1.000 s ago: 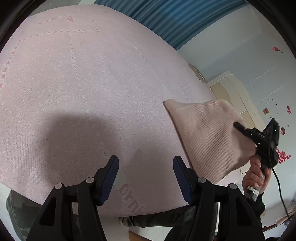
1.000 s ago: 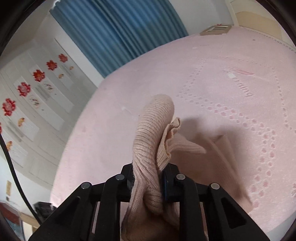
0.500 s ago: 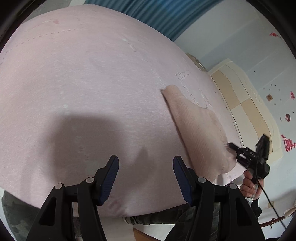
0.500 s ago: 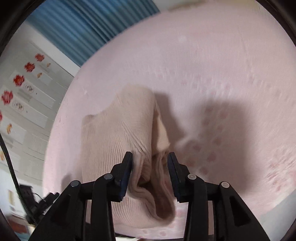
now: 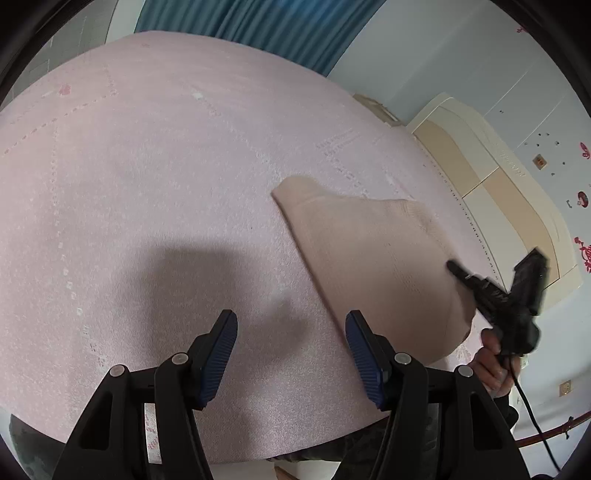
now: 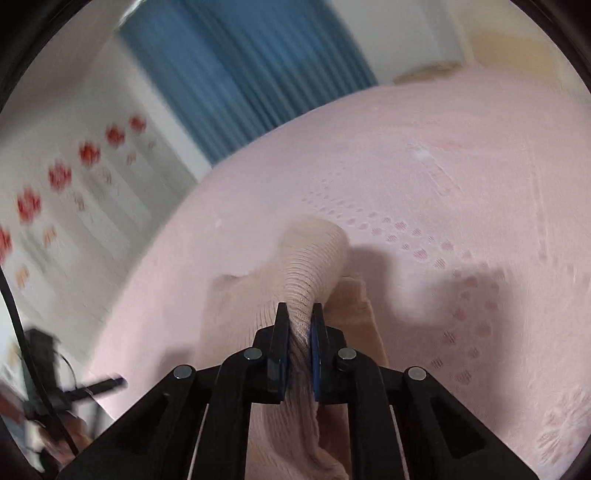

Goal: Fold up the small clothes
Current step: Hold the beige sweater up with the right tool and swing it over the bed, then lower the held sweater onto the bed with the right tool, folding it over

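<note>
A small beige ribbed knit garment [image 5: 369, 254] lies on the pink bed [image 5: 147, 184], right of my left gripper. My left gripper [image 5: 291, 332] is open and empty, held above the bed near its front edge, a little left of the garment. My right gripper [image 6: 299, 317] is shut on a bunched ribbed edge of the garment [image 6: 314, 258] and lifts it off the bed. The rest of the cloth hangs and spreads below it. The right gripper also shows in the left wrist view [image 5: 452, 266] at the garment's right edge.
Blue curtains [image 5: 258, 26] hang behind the bed. A cream headboard [image 5: 498, 192] stands at the right. White wardrobe doors with red flower stickers [image 6: 59, 177] are at the left in the right wrist view. The bed's front edge [image 5: 258, 454] is close.
The right gripper was open around the garment half a second ago. It has shut on the ribbed edge and lifted it. The left gripper stays open and has barely moved.
</note>
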`<state>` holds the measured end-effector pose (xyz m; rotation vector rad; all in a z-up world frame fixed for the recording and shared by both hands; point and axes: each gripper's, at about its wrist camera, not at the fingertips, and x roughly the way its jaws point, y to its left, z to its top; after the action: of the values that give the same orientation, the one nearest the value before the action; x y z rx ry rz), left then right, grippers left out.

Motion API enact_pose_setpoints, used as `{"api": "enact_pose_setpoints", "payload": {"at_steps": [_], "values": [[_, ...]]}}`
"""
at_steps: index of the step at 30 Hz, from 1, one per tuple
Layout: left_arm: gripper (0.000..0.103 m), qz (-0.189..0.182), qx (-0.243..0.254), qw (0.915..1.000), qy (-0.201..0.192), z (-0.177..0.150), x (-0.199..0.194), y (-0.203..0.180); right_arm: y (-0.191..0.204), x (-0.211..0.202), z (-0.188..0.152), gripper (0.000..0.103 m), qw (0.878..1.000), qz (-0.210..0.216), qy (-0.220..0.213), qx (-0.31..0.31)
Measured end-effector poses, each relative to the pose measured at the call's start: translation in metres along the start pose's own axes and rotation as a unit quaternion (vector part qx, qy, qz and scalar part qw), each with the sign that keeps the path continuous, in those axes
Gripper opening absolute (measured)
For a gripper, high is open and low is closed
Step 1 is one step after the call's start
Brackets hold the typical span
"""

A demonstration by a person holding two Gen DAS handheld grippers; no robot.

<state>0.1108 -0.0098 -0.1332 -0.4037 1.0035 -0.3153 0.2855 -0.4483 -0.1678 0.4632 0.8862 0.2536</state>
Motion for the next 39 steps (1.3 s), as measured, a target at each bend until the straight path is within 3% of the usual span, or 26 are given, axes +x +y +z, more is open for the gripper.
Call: {"api": "enact_pose_setpoints", "payload": {"at_steps": [2,3,5,7,10,14,16,19,22,26,29,34,39], "values": [[0.058,0.005,0.004,1.0000,0.005,-0.001,0.007,-0.003,-0.021,0.029,-0.010,0.011,0.997,-0.037,0.068,0.017],[0.058,0.010,0.005,0.9999,0.007,-0.003,0.010,-0.004,-0.031,0.033,-0.013,0.013,0.996,-0.031,0.077,0.035],[0.058,0.012,0.001,0.9998,0.012,-0.004,0.014,-0.004,-0.045,0.019,-0.013,0.040,0.996,0.001,0.059,0.067],[0.058,0.011,-0.005,0.9997,0.020,-0.006,0.020,-0.003,-0.055,0.008,-0.012,0.055,0.994,0.039,0.052,0.091],[0.058,0.011,-0.006,0.9997,0.022,-0.005,0.025,-0.003,-0.056,0.007,-0.012,0.058,0.990,0.075,0.074,0.096],[0.058,0.028,0.011,0.9995,0.006,-0.001,0.024,-0.014,-0.036,0.040,-0.020,0.063,0.986,0.070,0.138,0.057],[0.058,0.053,0.029,0.9982,-0.004,0.003,0.021,-0.021,-0.034,0.051,-0.023,0.071,0.986,0.071,0.138,0.055],[0.058,0.073,0.040,0.9965,-0.010,0.009,0.016,-0.027,-0.026,0.061,-0.019,0.075,0.987,0.062,0.144,0.045],[0.058,0.069,0.033,0.9969,-0.015,0.018,0.012,-0.026,-0.016,0.074,-0.013,0.074,0.985,0.049,0.163,0.018],[0.058,0.062,0.029,0.9975,-0.018,0.027,0.008,-0.024,-0.015,0.083,-0.006,0.048,0.978,0.082,0.186,0.035],[0.058,0.057,0.028,0.9978,-0.018,0.032,0.007,-0.021,-0.021,0.073,-0.003,0.037,0.977,0.090,0.184,0.066],[0.058,0.050,0.026,0.9983,-0.017,0.033,0.003,-0.006,0.014,0.033,0.013,0.034,0.981,0.096,0.150,0.080],[0.058,0.056,0.000,0.9984,-0.006,0.038,0.001,0.020,0.096,0.006,0.036,0.034,0.991,0.062,0.111,0.038]]}}
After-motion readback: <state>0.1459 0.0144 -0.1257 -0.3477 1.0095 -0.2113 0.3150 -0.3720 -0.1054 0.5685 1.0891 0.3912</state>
